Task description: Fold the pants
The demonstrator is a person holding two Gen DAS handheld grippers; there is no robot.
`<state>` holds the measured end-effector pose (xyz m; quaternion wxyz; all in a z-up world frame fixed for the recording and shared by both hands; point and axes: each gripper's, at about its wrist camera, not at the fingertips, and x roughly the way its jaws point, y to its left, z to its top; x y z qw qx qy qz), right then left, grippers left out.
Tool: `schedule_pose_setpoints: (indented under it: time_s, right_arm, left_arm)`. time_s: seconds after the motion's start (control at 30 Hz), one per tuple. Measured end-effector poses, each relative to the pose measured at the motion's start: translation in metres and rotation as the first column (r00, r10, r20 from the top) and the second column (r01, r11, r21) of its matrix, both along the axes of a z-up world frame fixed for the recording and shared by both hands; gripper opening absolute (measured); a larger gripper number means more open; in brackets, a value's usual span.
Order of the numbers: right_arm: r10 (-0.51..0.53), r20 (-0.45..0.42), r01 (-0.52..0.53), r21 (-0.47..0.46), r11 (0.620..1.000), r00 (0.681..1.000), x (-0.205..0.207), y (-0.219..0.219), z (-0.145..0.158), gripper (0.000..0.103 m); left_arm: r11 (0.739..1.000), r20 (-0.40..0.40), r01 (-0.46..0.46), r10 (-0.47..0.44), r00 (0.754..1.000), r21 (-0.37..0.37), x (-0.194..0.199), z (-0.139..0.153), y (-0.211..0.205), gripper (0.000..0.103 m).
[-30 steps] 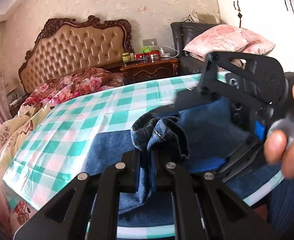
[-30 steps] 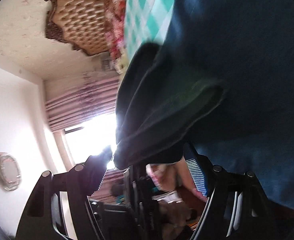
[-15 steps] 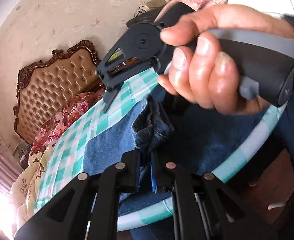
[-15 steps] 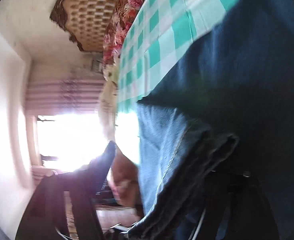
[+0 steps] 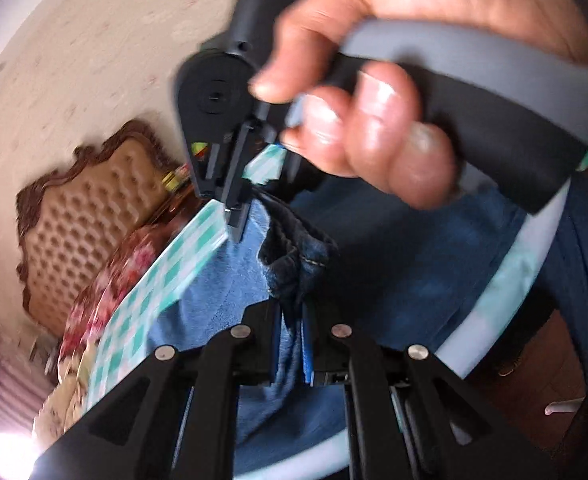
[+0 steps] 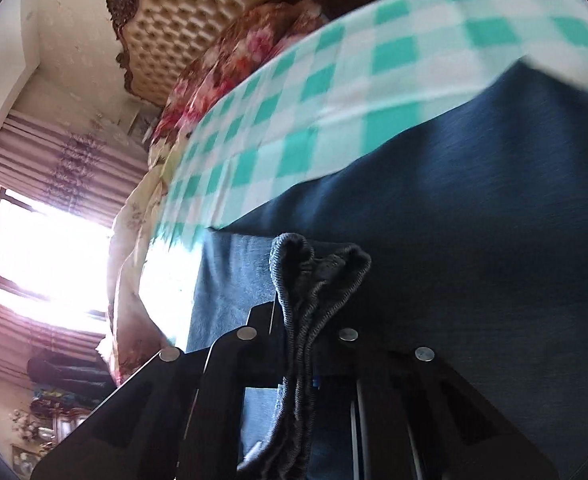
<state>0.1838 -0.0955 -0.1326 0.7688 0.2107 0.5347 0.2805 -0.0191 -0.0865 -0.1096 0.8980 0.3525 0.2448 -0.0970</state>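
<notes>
Checked cloth (image 6: 393,60): a green-and-white checked cover is lying over the work surface, running toward the headboard.
Headboard (image 5: 90,208): a tan, buttoned headboard with a dark carved frame is standing against the wall beyond the cloth, with a red floral quilt (image 6: 230,60) lying just in front of it.
Pants (image 6: 473,208): blue denim is lying spread on the checked cloth, with two bunched edges being lifted off it.
Hand (image 5: 377,92): a person's right hand is gripping the grey-and-black handle of the right tool, filling the top of the left wrist view.
Left gripper (image 5: 292,344): its jaws are sitting narrow, pinching a gathered fold of the pants' denim between the pads.
Right gripper (image 6: 295,364): its jaws are sitting narrow too, clamping a dark, ribbed hem of the pants that is bulging up above the fingers.
</notes>
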Motion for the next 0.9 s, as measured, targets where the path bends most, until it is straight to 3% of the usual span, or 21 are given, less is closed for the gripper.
schedule_pose_setpoints:
  time_s: [0.17, 0.4, 0.63, 0.9]
  right_arm:
    - [0.006, -0.028, -0.008, -0.072, 0.997, 1.000, 0.005, -0.026, -0.033, 0.010]
    - [0.012, -0.014, -0.013, -0.047, 0.999, 1.000, 0.011, -0.025, -0.031, 0.015]
    - [0.026, 0.055, -0.022, -0.082, 0.996, 0.998, 0.004, -0.023, -0.006, 0.011]
    - [0.008, 0.053, -0.001, -0.120, 0.993, 0.999, -0.002, -0.034, -0.011, 0.011]
  left_arm:
    - [0.998, -0.085, 0.053, -0.050, 0.995, 0.045, 0.013, -0.031, -0.038, 0.009]
    - [0.995, -0.045, 0.035, -0.030, 0.999, 0.098, 0.013, -0.039, -0.046, 0.010]
    - [0.991, 0.014, 0.049, -0.051, 0.999, 0.125, 0.005, -0.030, -0.052, 0.009]
    - [0.988, 0.007, 0.090, -0.091, 0.996, 0.125, -0.002, -0.033, -0.060, 0.009]
